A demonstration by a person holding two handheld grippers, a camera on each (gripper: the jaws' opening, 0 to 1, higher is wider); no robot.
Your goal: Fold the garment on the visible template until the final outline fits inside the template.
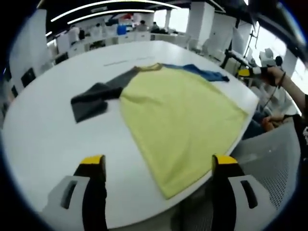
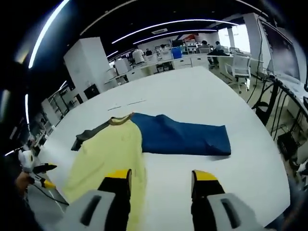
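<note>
A shirt lies flat on the white table [image 1: 57, 130], with a yellow body [image 1: 178, 115], a dark grey sleeve [image 1: 94, 98] and a blue sleeve [image 1: 204, 72]. My left gripper [image 1: 159, 162] hovers open over the table's near edge, its jaws either side of the yellow hem corner and touching nothing. In the right gripper view the yellow body [image 2: 110, 149], the blue sleeve [image 2: 185, 135] and the grey sleeve [image 2: 89, 134] are spread out ahead. My right gripper [image 2: 161, 177] is open and empty, just short of the shirt's side. Faint marks [image 2: 127, 104] show on the table beyond the collar.
A grey mesh chair [image 1: 274, 154] stands against the table edge by the hem. A hand holds the right gripper [image 1: 260, 71] off the table's far side. The left gripper [image 2: 41, 174] shows at the table's left edge. Desks, chairs [image 2: 238, 62] and people fill the background.
</note>
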